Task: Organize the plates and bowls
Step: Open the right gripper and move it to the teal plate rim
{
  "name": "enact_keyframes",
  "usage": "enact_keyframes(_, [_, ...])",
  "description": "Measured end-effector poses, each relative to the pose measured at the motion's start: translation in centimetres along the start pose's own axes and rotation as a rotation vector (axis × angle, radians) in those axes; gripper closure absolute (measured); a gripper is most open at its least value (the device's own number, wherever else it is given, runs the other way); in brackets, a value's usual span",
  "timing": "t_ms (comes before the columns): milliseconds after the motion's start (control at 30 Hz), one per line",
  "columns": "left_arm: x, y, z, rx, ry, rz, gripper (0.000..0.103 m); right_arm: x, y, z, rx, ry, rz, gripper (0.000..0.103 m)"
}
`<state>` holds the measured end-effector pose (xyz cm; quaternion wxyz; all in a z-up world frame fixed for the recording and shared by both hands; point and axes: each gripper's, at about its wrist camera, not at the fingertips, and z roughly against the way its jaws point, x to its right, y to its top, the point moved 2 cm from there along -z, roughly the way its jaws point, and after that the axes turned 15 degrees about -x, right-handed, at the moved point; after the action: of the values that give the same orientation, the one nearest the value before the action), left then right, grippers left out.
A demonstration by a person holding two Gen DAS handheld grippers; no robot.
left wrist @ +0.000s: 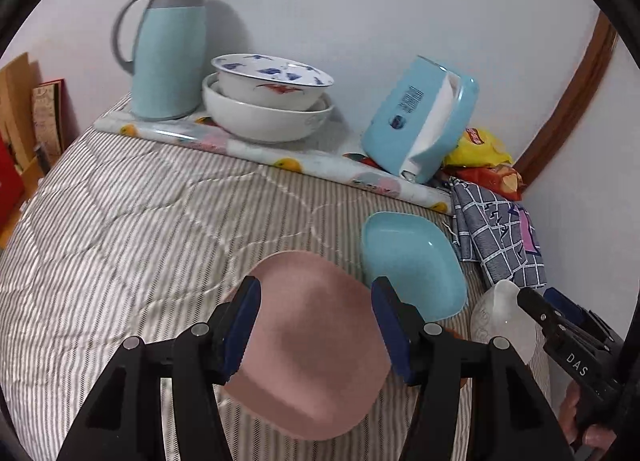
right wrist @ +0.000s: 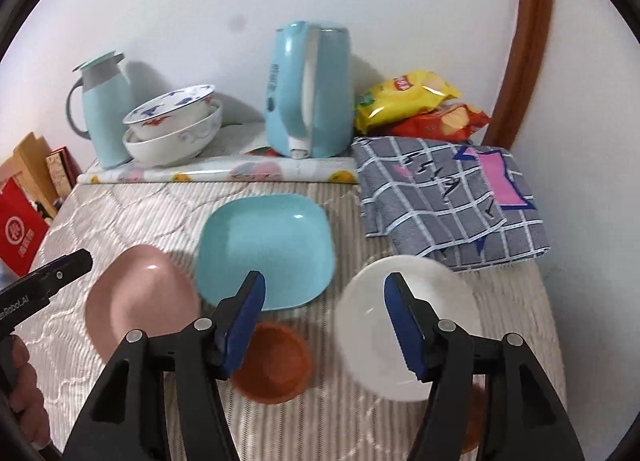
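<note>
Pink plate (left wrist: 308, 345) between left tongs (left wrist: 316, 325), spread wide.

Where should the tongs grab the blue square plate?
Grab the blue square plate by its raised rim at the near edge, coming in low from the front. It lies flat on the striped cloth, so only the upturned lip gives the right tongs something to pinch. One finger probably goes above the rim, one below.

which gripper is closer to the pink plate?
Left. The left gripper has its open jaws over the pink plate; the right gripper is off beside it, by the white plate.
</note>
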<state>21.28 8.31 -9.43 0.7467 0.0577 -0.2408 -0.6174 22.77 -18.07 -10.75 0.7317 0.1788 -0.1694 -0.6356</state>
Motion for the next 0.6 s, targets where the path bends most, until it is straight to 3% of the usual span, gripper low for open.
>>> enact_keyframes(100, [1.0, 0.7, -0.7, -0.007, 0.008, -0.017, 0.048, 0.9, 0.9, -0.5, 0.003, 0.002, 0.002, 0.043])
enact_keyframes(367, [2.5, 2.7, -3.3, -0.031, 0.014, -0.045, 0.048, 0.7, 3.1, -3.2, -0.037, 0.046, 0.037, 0.065])
enact_keyframes(600, [3.1, 3.9, -6.1, -0.076, 0.019, -0.067, 0.05, 0.0, 4.6, -6.4, -0.088, 0.071, 0.05, 0.072])
